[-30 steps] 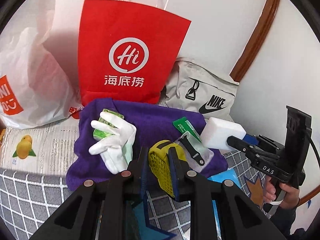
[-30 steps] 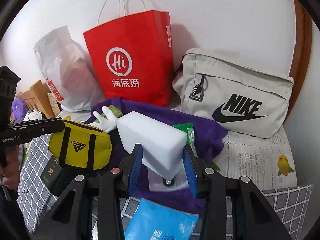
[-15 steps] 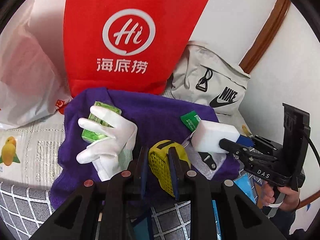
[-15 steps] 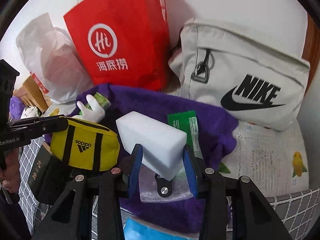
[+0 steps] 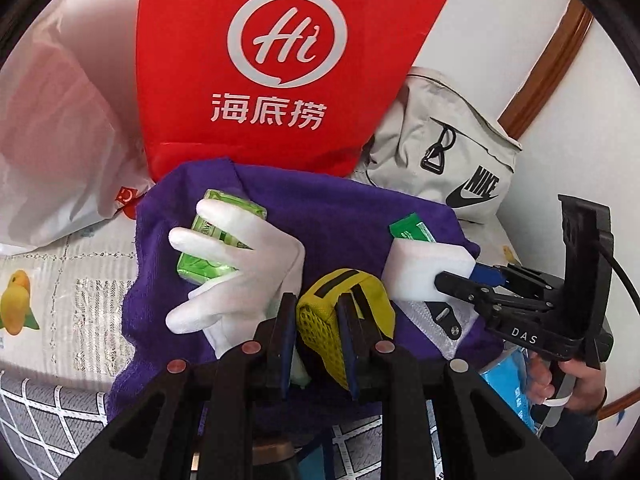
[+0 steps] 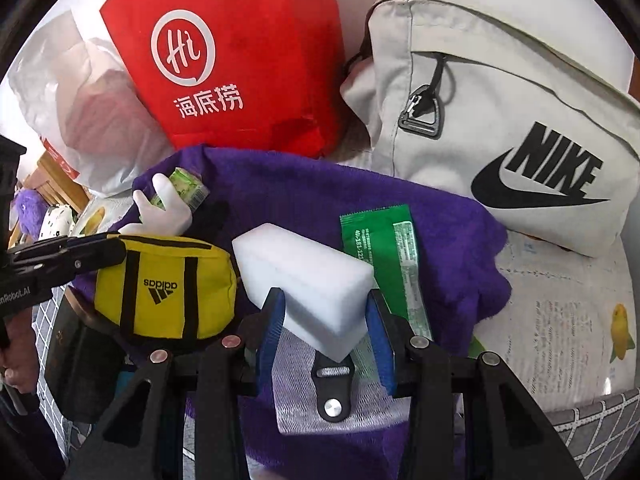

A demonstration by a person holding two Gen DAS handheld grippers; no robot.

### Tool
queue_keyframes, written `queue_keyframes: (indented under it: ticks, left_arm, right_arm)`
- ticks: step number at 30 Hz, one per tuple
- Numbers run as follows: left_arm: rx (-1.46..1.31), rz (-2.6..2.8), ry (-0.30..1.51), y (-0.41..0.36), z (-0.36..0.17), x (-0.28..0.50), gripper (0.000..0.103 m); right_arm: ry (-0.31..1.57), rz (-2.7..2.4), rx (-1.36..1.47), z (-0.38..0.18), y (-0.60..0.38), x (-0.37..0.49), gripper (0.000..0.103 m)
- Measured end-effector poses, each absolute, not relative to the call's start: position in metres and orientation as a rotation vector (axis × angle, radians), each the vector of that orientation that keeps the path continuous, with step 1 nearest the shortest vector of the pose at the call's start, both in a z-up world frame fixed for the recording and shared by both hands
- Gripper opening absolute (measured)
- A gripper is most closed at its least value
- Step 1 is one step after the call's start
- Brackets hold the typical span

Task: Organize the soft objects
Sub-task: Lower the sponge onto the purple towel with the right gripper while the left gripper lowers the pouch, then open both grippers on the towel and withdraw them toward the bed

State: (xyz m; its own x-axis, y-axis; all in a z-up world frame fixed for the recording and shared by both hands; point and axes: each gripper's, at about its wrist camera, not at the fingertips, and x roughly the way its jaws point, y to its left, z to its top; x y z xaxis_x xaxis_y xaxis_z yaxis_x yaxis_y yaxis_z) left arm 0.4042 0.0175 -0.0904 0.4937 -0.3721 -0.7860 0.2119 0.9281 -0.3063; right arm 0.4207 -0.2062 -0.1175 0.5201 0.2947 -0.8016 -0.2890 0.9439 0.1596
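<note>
1. Left gripper [image 5: 316,328] has its fingers clamped on the small yellow Adidas bag [image 6: 164,288], held over the purple towel [image 5: 340,216].
2. Right gripper [image 6: 326,334] fingers are squeezed onto the white foam block [image 6: 304,280], also above the towel.
3. White glove [image 5: 240,276] lies on the towel, over a green tissue pack [image 5: 208,248].
4. Red Haidilao bag [image 5: 288,68] and grey Nike bag [image 6: 500,120] stand behind.

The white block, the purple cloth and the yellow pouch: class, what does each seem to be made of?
White block: probably foam sponge; matte, sharp-edged, evenly white.
Purple cloth: looks like terry or microfibre towel; fuzzy nap, soft folds.
Yellow pouch: likely woven synthetic fabric, black straps and printed logo; the left wrist view shows a mesh side.
</note>
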Motion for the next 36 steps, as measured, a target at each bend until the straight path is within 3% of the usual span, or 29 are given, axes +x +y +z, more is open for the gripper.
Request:
queue_keyframes:
  ticks: [8, 13, 17, 19, 21, 27, 36]
  left_arm:
    - [-0.122, -0.316, 1.006, 0.019, -0.095, 0.399, 0.025]
    - [-0.09, -0.289, 1.016, 0.017, -0.096, 0.399, 0.041]
    - [-0.098, -0.276, 1.02, 0.019, -0.096, 0.4, 0.044]
    - [-0.095, -0.268, 1.022, 0.02, -0.096, 0.4, 0.053]
    - [-0.085, -0.254, 1.019, 0.02, -0.094, 0.4, 0.055]
    - [-0.084, -0.24, 1.006, 0.024, -0.083, 0.392, 0.059]
    - [-0.087, -0.221, 0.989, 0.036, -0.061, 0.361, 0.06]
  right_arm:
    - [0.959, 0.349, 0.012, -0.121, -0.2, 0.43, 0.043]
    - [0.96, 0.344, 0.013, -0.121, -0.2, 0.436, 0.044]
    - [0.97, 0.346, 0.001, -0.121, -0.202, 0.436, 0.046]
    - [0.979, 0.343, -0.01, -0.123, -0.202, 0.435, 0.05]
    - [0.987, 0.342, -0.02, -0.125, -0.202, 0.434, 0.052]
    - [0.973, 0.326, -0.045, -0.119, -0.203, 0.423, 0.057]
    - [0.906, 0.325, -0.031, -0.087, -0.208, 0.385, 0.057]
